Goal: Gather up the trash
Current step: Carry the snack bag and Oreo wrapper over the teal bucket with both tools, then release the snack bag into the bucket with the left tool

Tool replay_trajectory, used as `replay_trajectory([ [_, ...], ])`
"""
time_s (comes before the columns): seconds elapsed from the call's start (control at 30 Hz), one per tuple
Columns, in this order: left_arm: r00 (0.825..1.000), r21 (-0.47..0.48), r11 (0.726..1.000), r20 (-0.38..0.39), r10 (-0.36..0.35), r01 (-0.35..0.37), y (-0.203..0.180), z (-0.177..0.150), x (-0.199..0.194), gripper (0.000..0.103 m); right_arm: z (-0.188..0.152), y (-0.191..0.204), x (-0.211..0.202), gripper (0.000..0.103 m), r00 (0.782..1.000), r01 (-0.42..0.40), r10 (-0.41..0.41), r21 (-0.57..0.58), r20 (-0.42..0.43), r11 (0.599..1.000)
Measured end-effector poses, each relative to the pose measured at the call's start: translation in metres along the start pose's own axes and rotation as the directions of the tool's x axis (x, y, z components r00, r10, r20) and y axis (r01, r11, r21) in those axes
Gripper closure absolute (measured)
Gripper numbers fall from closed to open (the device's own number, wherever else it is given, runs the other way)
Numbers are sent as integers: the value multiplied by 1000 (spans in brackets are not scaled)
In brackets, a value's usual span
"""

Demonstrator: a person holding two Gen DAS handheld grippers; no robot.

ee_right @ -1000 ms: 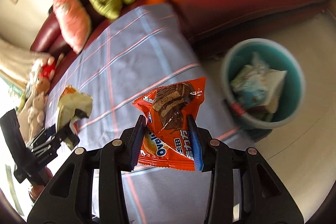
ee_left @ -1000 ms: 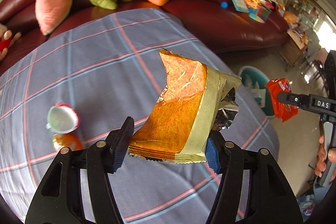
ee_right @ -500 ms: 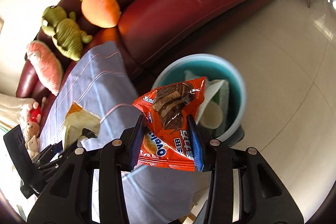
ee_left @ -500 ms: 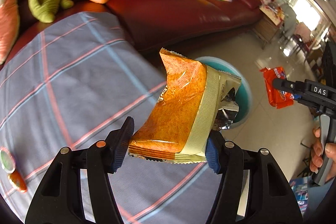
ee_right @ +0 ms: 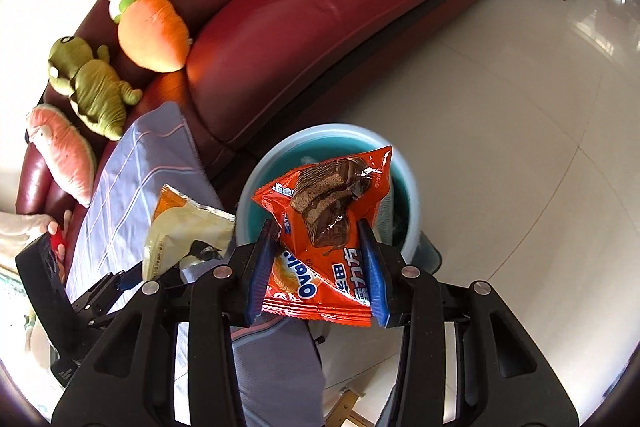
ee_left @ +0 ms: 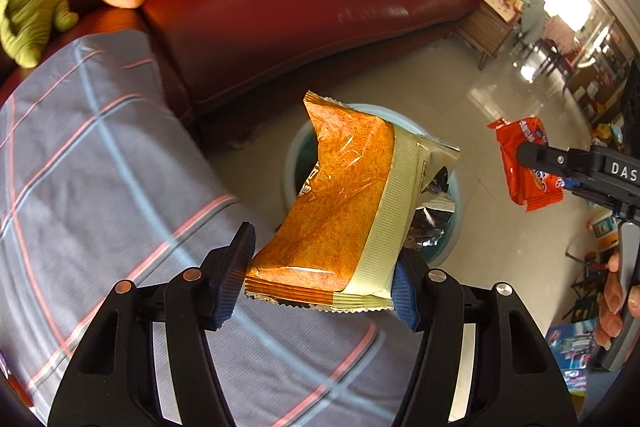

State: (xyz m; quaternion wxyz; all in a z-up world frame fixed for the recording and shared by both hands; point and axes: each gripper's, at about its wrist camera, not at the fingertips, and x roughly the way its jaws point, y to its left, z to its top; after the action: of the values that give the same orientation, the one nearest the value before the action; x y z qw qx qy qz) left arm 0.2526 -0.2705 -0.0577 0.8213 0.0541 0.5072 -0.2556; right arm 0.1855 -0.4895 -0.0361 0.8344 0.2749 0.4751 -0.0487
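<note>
My left gripper (ee_left: 322,277) is shut on an orange and cream snack bag (ee_left: 340,211), its torn foil mouth turned to the right. Behind the bag, on the floor, stands a teal waste bin (ee_left: 292,163), mostly hidden by it. My right gripper (ee_right: 316,269) is shut on a red Ovaltine cake wrapper (ee_right: 324,227), held over the teal waste bin (ee_right: 256,179), which has paper trash inside. The left wrist view shows the red wrapper (ee_left: 520,167) at right in the right gripper. In the right wrist view the cream side of the snack bag (ee_right: 180,231) shows at left.
A table under a grey plaid cloth (ee_left: 80,167) fills the left side, its corner next to the bin. A dark red sofa (ee_right: 304,15) runs behind, with a carrot plush (ee_right: 154,33), a green plush (ee_right: 88,83) and books. Pale tiled floor (ee_right: 520,147) spreads to the right.
Both grippers have swung right, off the table toward the bin, each keeping its wrapper. The bin now lies straight behind both wrappers; the cup and can on the cloth have left the view.
</note>
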Motion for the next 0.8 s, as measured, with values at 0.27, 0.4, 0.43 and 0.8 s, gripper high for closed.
replay_trajectory([
  [0.27, 998, 8, 999, -36, -51, 51, -21, 17, 39, 40, 8, -12, -9, 62, 999, 42, -42, 20, 15, 999],
  [0.4, 996, 6, 997, -42, -73, 73, -26, 26, 55, 34, 13, -13, -12, 62, 998, 61, -62, 22, 21, 998],
  [0.43, 996, 8, 997, -45, -82, 82, -28, 28, 59, 28, 13, -13, -13, 62, 998, 64, -65, 22, 22, 998],
  [0.8, 996, -1, 998, -60, -63, 63, -22, 17, 59, 14, 13, -7, 4, 61, 998, 67, -67, 10, -8, 998],
])
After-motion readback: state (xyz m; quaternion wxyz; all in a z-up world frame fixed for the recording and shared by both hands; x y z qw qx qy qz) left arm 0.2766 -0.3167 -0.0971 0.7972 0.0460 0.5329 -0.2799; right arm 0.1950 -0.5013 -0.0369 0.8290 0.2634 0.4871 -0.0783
